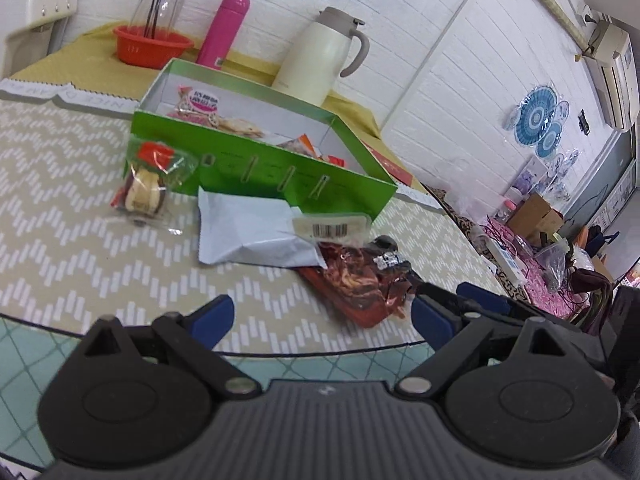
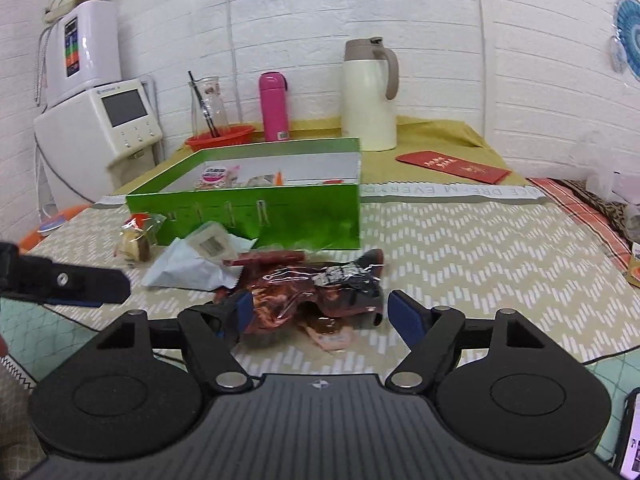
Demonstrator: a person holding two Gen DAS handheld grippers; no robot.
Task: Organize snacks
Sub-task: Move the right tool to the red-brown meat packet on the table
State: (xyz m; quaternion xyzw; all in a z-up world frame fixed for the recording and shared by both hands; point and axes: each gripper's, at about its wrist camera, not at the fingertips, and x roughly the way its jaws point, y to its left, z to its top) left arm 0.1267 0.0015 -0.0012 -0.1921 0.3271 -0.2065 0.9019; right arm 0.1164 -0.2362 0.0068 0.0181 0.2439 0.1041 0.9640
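The cloth strip across the table reads, upside down, "DREAM EVERYD…"; a barcode label sits on the white packet just before the green box. The red envelope near the far right corner bears gold script too small to read. The right claw is spread wide, its blue fingers flanking the dark red snack bag near the table's front edge; contact can't be judged. The left claw is open and empty. A clear-wrapped biscuit pack lies at the box's left corner.
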